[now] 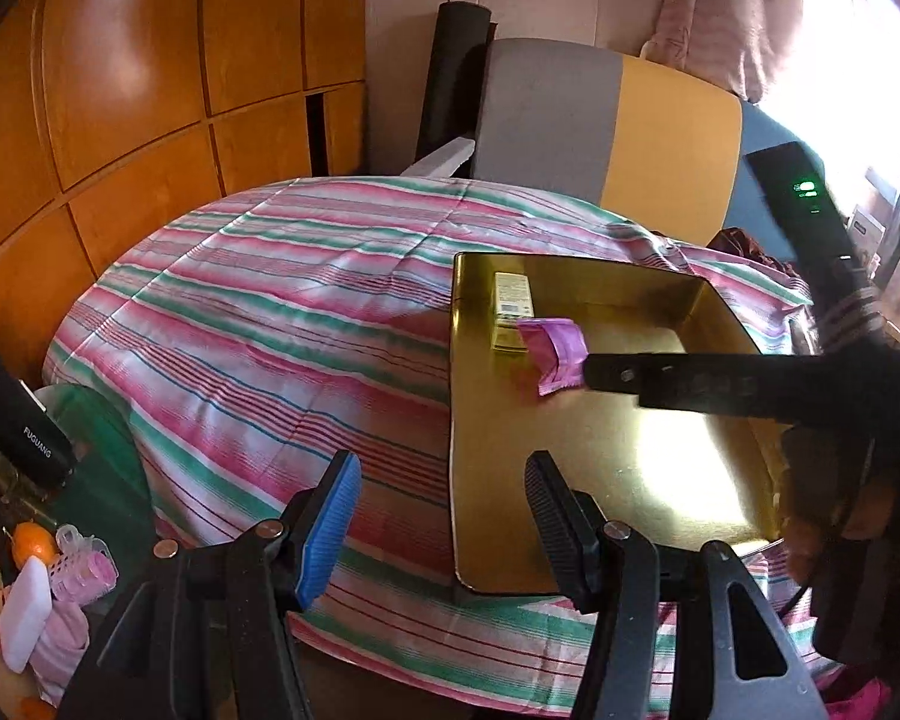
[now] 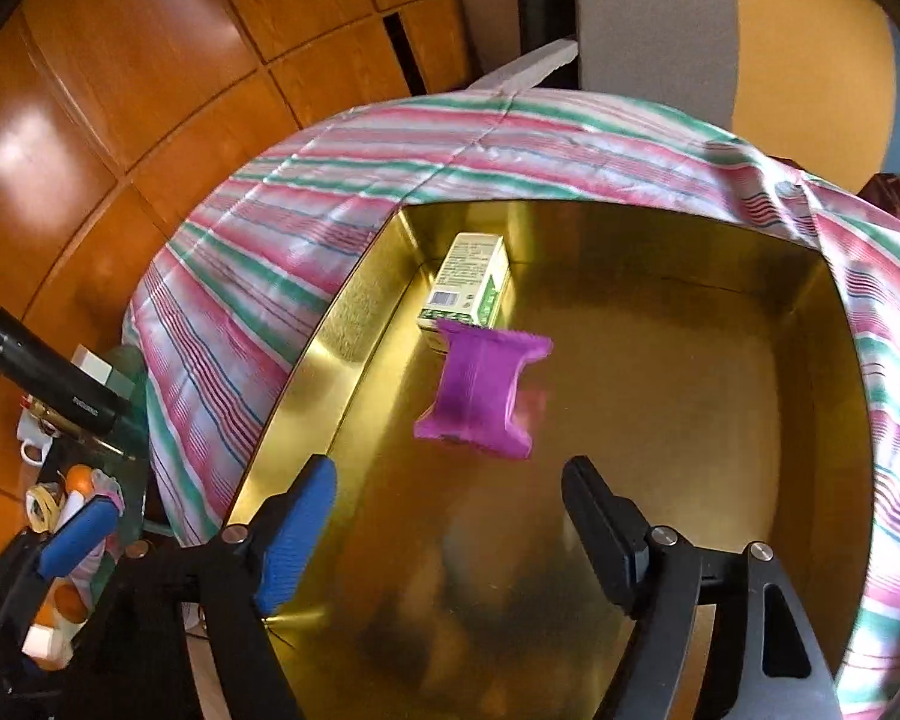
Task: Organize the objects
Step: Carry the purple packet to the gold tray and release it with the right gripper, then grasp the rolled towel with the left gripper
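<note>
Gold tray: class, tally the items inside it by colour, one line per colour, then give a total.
Inside the gold tray:
Purple, the packet: 1
White and green, the small carton: 1
Total: 2

A: How is the left tool (image 1: 441, 531)?
B: Tilted downward, its blue and black pads apart with nothing between them.
A: The right tool (image 2: 450, 534)?
B: Angled down too, spread wide, gripping nothing.
</note>
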